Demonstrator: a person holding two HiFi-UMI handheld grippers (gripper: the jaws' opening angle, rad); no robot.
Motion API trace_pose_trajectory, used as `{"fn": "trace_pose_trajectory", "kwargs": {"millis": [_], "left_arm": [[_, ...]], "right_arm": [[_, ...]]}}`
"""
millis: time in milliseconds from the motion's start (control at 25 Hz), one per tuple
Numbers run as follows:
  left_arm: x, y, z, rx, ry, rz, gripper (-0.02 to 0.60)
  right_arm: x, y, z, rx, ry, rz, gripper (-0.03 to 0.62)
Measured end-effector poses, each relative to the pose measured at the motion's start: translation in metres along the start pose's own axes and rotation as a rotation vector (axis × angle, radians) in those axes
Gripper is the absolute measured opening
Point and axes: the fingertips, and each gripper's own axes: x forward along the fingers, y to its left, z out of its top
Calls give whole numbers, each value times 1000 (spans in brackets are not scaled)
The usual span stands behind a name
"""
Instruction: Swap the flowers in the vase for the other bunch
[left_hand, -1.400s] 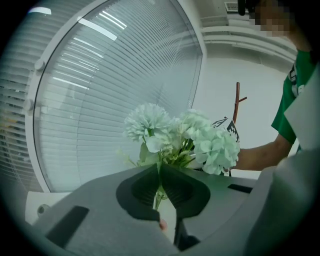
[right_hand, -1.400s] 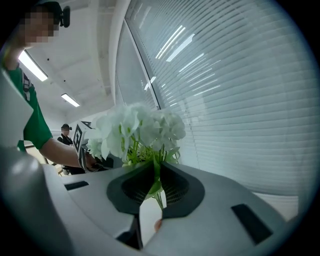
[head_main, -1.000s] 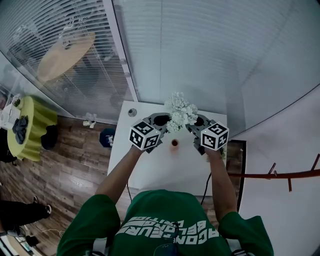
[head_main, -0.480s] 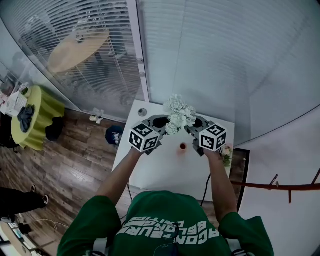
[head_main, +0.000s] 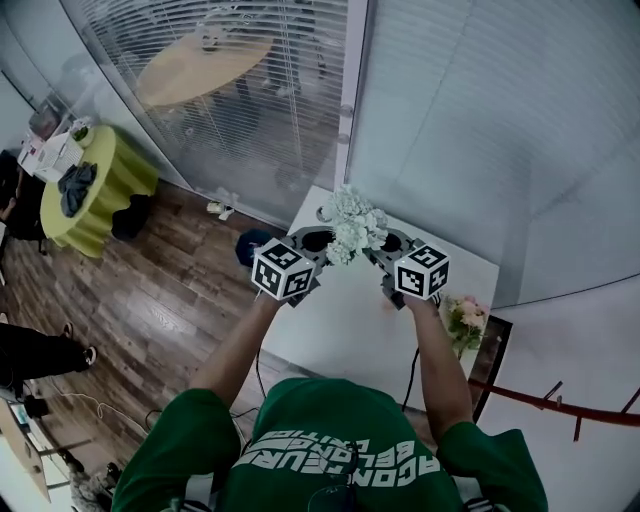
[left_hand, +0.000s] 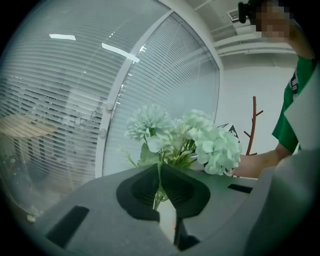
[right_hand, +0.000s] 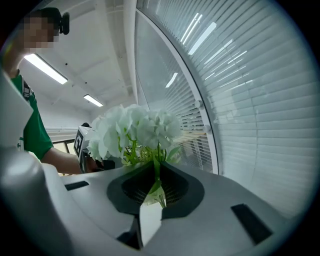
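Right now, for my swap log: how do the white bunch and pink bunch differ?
The white bunch stands upright, clamped by the left gripper and right gripper; the pink bunch lies untouched by the table edge. The white bunch looks pale, the pink bunch rosy. Both are flower bunches.

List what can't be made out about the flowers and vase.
Stem ends of white bunch: hidden by left gripper and right gripper.
The vase: in no view; grippers and blooms cover much of the table, head view.
Support under pink bunch: too small, head view.
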Motion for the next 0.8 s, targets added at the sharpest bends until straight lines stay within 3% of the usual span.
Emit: {"fn": "trace_pose_trajectory", "kwargs": {"millis": [480,800], "left_arm": [[-23,31,-28,-59,21,27,17],[-28,43,-75,-143,84,45,17]], "right_arm": [[41,10,-26,29,62,14,38],[60,10,-72,86,138,-3,38]]}}
